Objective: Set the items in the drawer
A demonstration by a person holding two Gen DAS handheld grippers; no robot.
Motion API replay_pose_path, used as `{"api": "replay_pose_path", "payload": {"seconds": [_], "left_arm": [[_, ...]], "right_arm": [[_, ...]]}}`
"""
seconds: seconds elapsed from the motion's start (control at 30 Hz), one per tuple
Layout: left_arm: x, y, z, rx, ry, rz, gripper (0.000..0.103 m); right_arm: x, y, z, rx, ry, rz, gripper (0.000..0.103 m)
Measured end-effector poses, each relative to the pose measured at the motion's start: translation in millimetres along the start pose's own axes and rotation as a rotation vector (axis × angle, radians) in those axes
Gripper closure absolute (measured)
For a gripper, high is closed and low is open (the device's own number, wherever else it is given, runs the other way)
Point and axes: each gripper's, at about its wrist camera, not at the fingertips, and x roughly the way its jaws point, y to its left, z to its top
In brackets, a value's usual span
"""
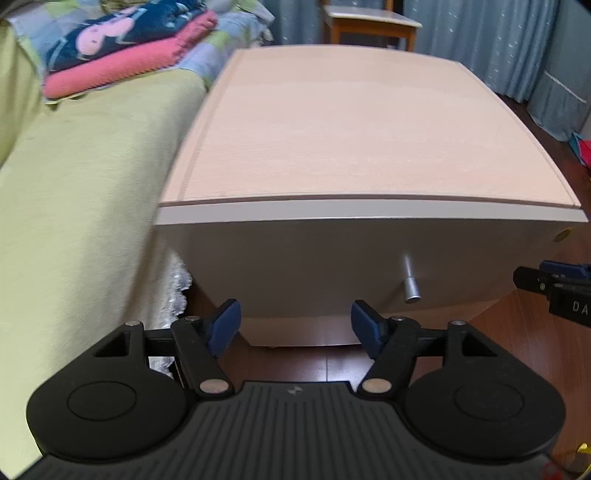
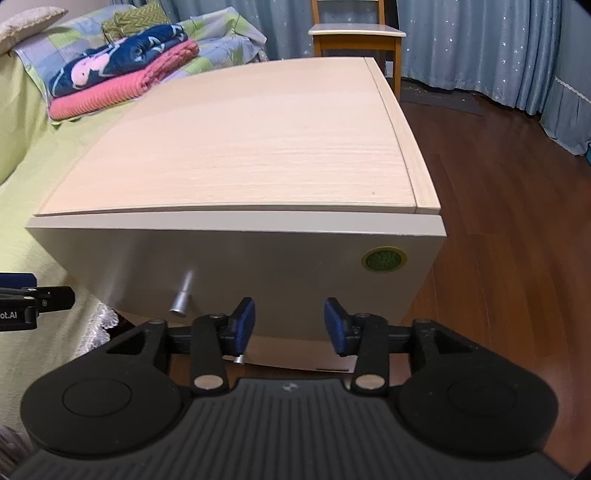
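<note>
Drawer (image 2: 236, 277): shut flush in the front of the nightstand (image 2: 236, 147); no gap shows along its top edge.
Knob (image 2: 181, 297): metal, standing out from the drawer front left of centre in the right wrist view; a second small knob (image 2: 239, 359) shows lower down, half hidden behind the right gripper.
Items: none in view; the nightstand top is bare from front edge to back edge. Whether anything lies inside the drawer cannot be told.
Stage: a shut drawer with no items out fits either items yet to be fetched or items already stowed and the drawer pushed home. The pictures do not settle which.
Handling note: if the drawer is to be worked, the knob is slim and smooth; take it square across the stem and pull straight out, level, so the drawer runs true.
Right gripper (image 2: 290, 325): jaws parted wide, holding nothing, touching nothing; it hangs near the lower front edge, just right of the knob.
Left gripper (image 1: 295, 326): jaws parted wider, empty, near the lower left corner of the front, clear of the knob.
Surroundings: bed (image 2: 22, 206) against the nightstand's left side, folded blankets (image 2: 110, 74) on it; chair (image 2: 356, 33) behind; wood floor (image 2: 498, 184) to the right.
</note>
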Motion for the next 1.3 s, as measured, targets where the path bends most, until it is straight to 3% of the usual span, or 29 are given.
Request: {"api": "replay_pose_path", "payload": {"seconds": [0.13, 0.17, 0.2, 0.53, 0.77, 0.93, 1.17, 1.3], "left_arm": [[-25.1, 0.9, 0.5, -0.017, -0.036, 0.009, 0.03], [-32.9, -1.4, -0.5, -0.017, -0.048, 0.011, 0.021], [-40.7, -3.8, -1.6, -0.017, -0.061, 0.013, 0.019], [-124.7, -30.2, -36.3, 0.003, -0.172, 0.031, 0.017], [-150.4, -43.1, -54.4, 0.016, -0.207, 0.056, 0.013], [-166.4, -51.7, -65.4, 0.02, -0.217, 0.036, 0.013], [-184.0, -60.2, -80.9, 0.025, -0.222, 0.027, 0.013], [-186.9, -62.3, -91.2, 0.029, -0.214, 0.072, 0.013]], "right_arm": [[-24.3, 1.8, -3.6, 0.002, -0.034, 0.011, 0.036], [-31.0, 2.8, -4.5, -0.001, -0.045, 0.013, 0.033], [-37.5, 3.9, -5.5, -0.006, -0.053, 0.018, 0.029], [-105.7, 12.8, -18.0, -0.038, -0.167, 0.028, 0.001], [-143.0, 18.5, -29.8, -0.088, -0.219, -0.066, 0.001], [-167.2, 13.9, -45.0, -0.067, -0.262, -0.075, 0.001], [-186.5, 12.3, -60.1, -0.031, -0.225, -0.077, 0.001], [-188.9, 8.5, -68.0, -0.005, -0.201, -0.077, 0.001]]}}
